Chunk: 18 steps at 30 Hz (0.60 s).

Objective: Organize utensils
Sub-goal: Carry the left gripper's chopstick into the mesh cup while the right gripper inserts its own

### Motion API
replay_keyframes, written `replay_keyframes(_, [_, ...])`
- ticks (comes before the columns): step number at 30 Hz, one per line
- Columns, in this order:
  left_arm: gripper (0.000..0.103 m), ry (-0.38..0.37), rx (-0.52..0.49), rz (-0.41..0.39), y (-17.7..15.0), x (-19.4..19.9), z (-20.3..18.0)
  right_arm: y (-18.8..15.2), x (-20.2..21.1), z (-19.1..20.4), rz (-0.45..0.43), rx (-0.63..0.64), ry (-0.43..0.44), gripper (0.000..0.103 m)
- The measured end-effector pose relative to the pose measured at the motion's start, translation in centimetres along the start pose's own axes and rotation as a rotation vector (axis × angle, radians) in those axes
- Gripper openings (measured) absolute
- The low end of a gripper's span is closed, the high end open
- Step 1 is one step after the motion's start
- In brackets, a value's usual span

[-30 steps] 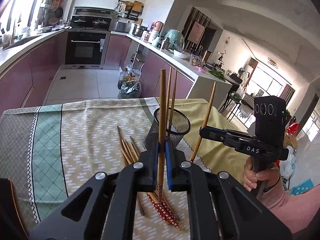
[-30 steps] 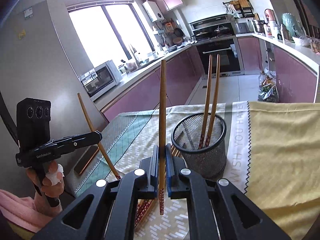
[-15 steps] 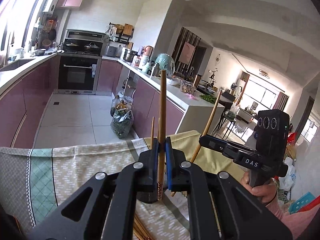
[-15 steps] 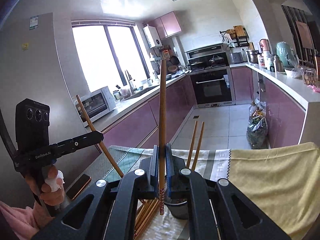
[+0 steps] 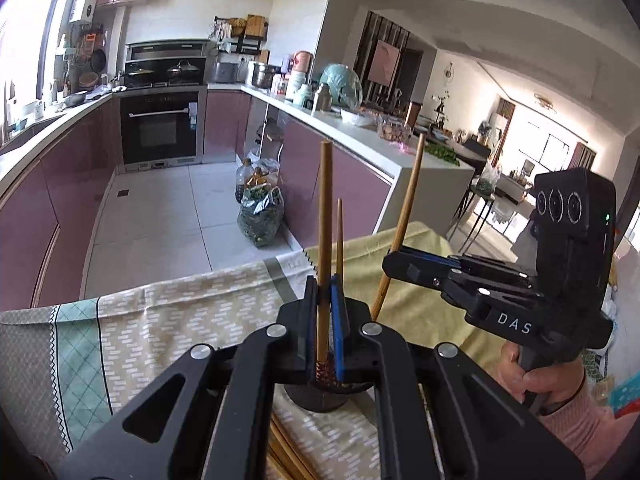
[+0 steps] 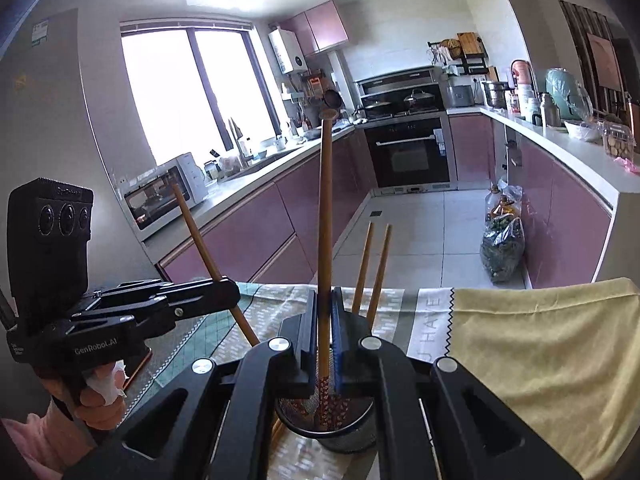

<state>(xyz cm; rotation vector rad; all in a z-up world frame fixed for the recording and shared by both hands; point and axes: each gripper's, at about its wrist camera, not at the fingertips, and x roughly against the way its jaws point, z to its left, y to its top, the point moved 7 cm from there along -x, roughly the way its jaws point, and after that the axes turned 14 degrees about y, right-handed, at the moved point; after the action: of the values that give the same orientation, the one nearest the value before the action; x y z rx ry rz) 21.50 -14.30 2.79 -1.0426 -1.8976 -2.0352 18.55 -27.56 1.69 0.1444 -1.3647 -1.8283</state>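
Note:
My left gripper (image 5: pixel 325 292) is shut on a wooden chopstick (image 5: pixel 323 240), held upright over the black mesh holder (image 5: pixel 320 398), which is mostly hidden under the fingers. My right gripper (image 6: pixel 325 304) is shut on another chopstick (image 6: pixel 326 220), upright, its patterned red tip down inside the mesh holder (image 6: pixel 340 432). Two chopsticks (image 6: pixel 374 268) stand in the holder. The right gripper shows in the left wrist view (image 5: pixel 390 266), and the left one in the right wrist view (image 6: pixel 232 292), each gripping a slanted chopstick.
The holder stands on a table with a patterned cloth (image 5: pixel 180 312) and a yellow cloth (image 6: pixel 540 352). Loose chopsticks (image 5: pixel 288 456) lie on the cloth below the left gripper. A phone (image 6: pixel 140 364) lies at the table's left edge. Kitchen counters lie beyond.
Both grippers have come closer to the holder and over it. The right chopstick's tip has gone down into the holder. The cameras first tilted up, then down a little.

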Motion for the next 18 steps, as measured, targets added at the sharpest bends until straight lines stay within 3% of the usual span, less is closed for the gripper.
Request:
replay_keyframes(5, [0.007,-0.004,-0.039,0.077,-1.8,-2.8,-0.2,-1.8,-1.9,-1.0,0.088,-0.041,-0.010,0.006])
replay_keyframes(9, [0.007,0.003,-0.038,0.090,-2.8,-3.8,0.2,-2.8,-2.9,-1.8,0.122,-0.069,-0.019,0.006])
replay_keyframes(16, [0.008,0.006,-0.013,0.116,-3.1,-5.2,0.7,-3.3,-3.0,-2.0,0.116,-0.092,-0.029,0.009])
replay_keyframes(18, [0.010,0.011,-0.004,0.117,-3.3,-5.3,1.0,-3.3,-2.7,-1.7,0.109,-0.086,-0.030,0.016])
